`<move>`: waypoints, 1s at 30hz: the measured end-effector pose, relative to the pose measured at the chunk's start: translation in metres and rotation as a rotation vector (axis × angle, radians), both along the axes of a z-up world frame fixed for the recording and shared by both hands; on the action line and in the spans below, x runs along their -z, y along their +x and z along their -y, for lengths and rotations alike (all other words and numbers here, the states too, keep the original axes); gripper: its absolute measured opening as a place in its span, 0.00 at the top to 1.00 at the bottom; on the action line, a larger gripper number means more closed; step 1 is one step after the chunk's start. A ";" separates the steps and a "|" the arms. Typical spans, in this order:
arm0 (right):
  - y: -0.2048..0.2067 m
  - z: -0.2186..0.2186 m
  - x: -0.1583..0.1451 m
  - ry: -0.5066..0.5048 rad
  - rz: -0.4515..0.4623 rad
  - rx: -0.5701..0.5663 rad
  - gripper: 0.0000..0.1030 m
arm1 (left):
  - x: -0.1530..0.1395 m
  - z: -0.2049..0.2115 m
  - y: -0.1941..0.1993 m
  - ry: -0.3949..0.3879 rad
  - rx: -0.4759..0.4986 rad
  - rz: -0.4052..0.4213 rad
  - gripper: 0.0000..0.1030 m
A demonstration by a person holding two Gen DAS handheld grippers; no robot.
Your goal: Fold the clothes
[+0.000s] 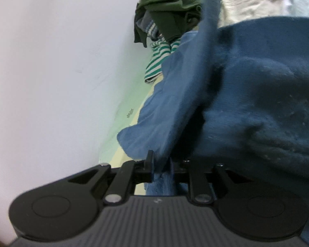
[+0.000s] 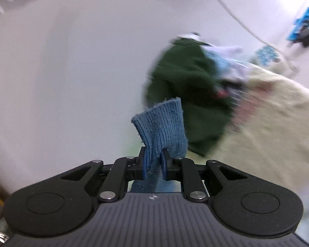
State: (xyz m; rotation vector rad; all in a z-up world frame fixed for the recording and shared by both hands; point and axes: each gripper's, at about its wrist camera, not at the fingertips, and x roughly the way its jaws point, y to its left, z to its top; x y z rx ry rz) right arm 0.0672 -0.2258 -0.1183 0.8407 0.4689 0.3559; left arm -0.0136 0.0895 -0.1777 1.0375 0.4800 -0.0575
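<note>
A blue knit garment (image 1: pixel 247 94) fills the right and middle of the left wrist view, draped in thick folds close to the camera. One fold runs down between the fingers of my left gripper (image 1: pixel 160 164), which is shut on it; the right finger is hidden by the cloth. In the right wrist view my right gripper (image 2: pixel 154 164) is shut on an edge of the same blue knit fabric (image 2: pixel 162 125), whose ribbed end sticks up above the pads.
A dark green garment (image 1: pixel 169 6) (image 2: pixel 187 94) and a green-and-white striped one (image 1: pixel 160 57) lie piled against the white wall (image 1: pixel 51 61). Cream cloth (image 2: pixel 267 127) spreads to the right. A pale green and yellow sheet (image 1: pixel 129 111) shows below. A blue device (image 2: pixel 307 20) sits at the far upper right.
</note>
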 end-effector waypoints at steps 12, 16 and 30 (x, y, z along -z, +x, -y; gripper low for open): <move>-0.006 0.022 0.041 -0.021 -0.115 0.096 0.86 | 0.006 0.014 0.004 0.014 0.033 -0.018 0.71; -0.006 0.025 0.054 -0.038 -0.158 0.118 0.86 | 0.009 0.016 -0.001 0.021 0.046 -0.014 0.72; -0.010 0.004 -0.001 -0.245 -0.033 0.169 0.69 | 0.013 0.020 -0.004 0.025 0.049 -0.012 0.80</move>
